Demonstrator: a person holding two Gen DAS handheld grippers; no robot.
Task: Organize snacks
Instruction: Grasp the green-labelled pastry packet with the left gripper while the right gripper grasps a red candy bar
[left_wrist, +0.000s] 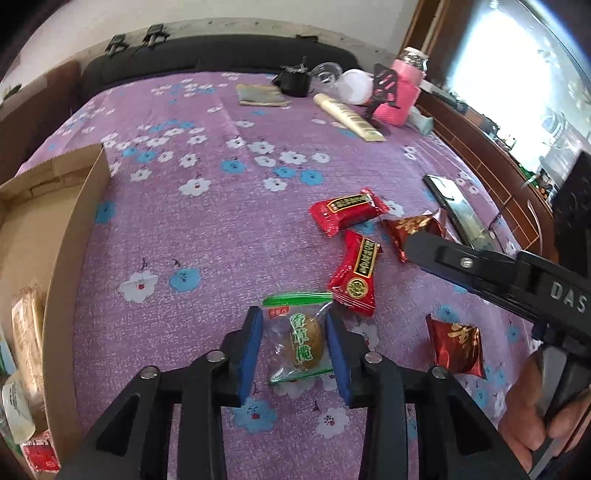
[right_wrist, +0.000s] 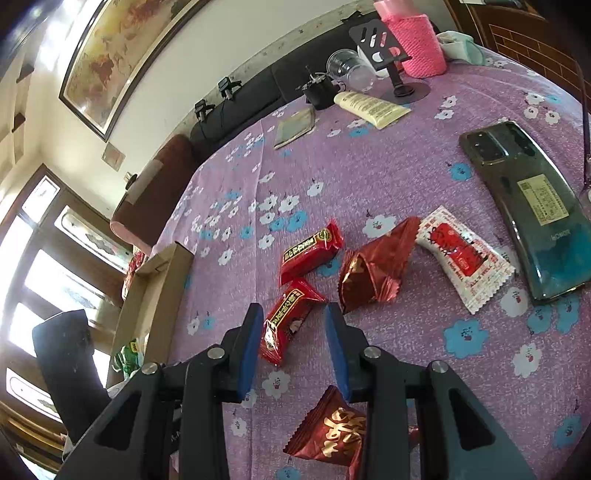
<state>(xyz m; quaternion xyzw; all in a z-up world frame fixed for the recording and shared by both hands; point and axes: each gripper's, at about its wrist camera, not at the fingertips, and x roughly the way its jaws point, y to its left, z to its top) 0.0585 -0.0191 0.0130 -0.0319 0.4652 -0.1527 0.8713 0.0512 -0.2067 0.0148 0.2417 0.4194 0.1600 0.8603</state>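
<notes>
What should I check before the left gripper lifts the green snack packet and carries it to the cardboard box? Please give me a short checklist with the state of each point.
1. Green snack packet sits between the blue pads of the left gripper: ok.
2. Pads press firmly on the packet: cannot tell; both pads reach its clear edges.
3. Red bar packet is free of the grip: ok, though it lies close by the packet's top corner.
4. Cardboard box is open, with room inside: ok.
5. Cloth between the packet and the box is free of objects: ok.
6. Right gripper holds nothing: ok; its pads hang over the snacks.
</notes>
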